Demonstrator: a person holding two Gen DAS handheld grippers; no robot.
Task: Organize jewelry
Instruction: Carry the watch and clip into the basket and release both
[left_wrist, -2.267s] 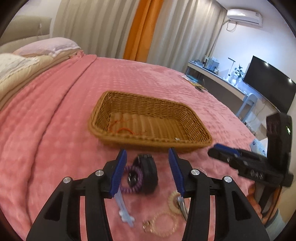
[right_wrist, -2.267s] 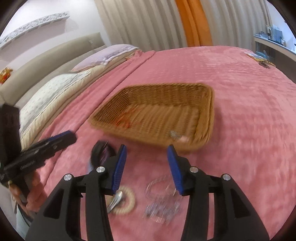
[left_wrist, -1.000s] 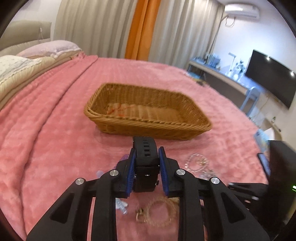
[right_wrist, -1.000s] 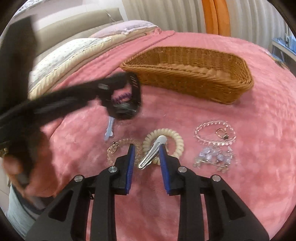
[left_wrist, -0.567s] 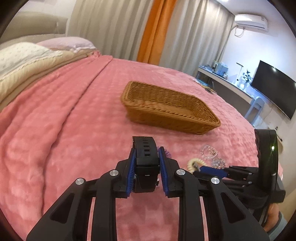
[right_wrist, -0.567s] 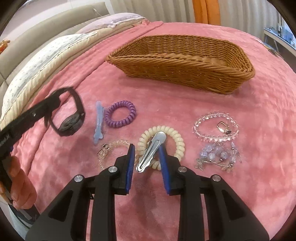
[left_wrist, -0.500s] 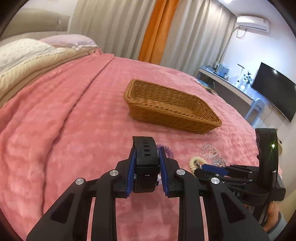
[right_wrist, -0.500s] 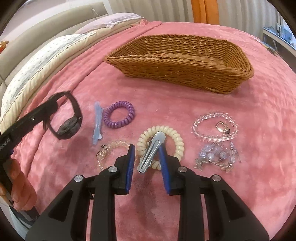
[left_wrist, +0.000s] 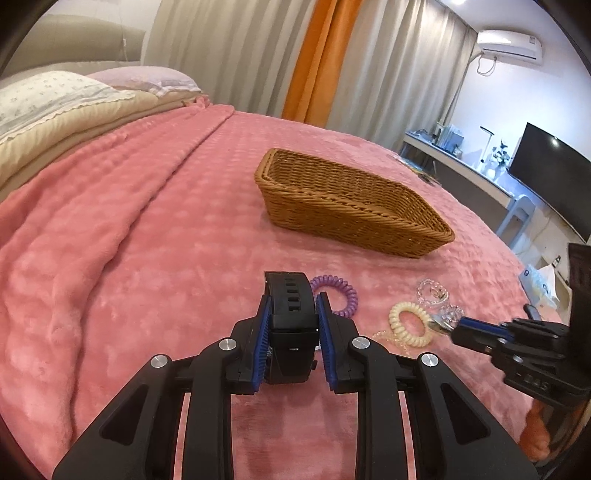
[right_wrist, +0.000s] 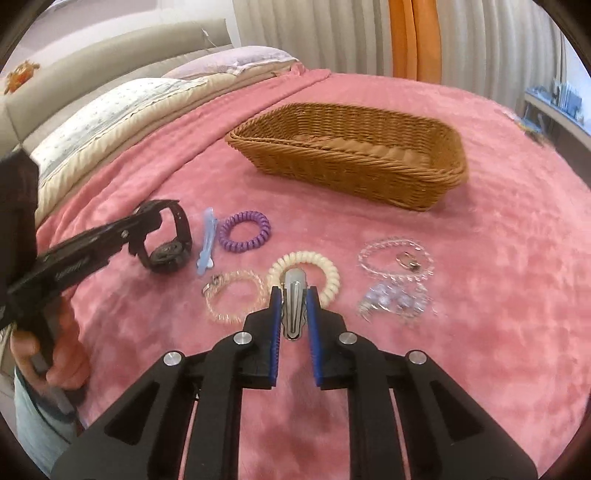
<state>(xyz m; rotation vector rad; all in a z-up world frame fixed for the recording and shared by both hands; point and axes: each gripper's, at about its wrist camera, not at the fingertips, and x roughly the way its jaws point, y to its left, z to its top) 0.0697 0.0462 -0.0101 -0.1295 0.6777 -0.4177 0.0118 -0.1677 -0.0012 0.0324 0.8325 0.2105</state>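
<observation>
My left gripper (left_wrist: 291, 306) is shut on a black watch (left_wrist: 290, 317), held just above the pink blanket; it also shows in the right wrist view (right_wrist: 168, 240). My right gripper (right_wrist: 293, 295) is shut on a silver hair clip (right_wrist: 293, 301), lifted over a cream coil hair tie (right_wrist: 325, 267). The wicker basket (right_wrist: 347, 173) sits beyond, also in the left wrist view (left_wrist: 347, 218). A purple coil tie (right_wrist: 245, 232), a blue clip (right_wrist: 206, 240), a pale bead bracelet (right_wrist: 229, 299), a clear bead bracelet (right_wrist: 391, 258) and a crystal piece (right_wrist: 395, 299) lie on the blanket.
The pink blanket (left_wrist: 147, 221) covers the bed. Pillows (right_wrist: 122, 107) lie at the far left. A desk with a TV (left_wrist: 550, 184) stands past the bed's right edge. The right gripper body (left_wrist: 524, 350) is close to my left gripper's right side.
Both grippers closed, the left on the watch and the right on the silver clip, and lifted them. In the last half second the views shifted only slightly.
</observation>
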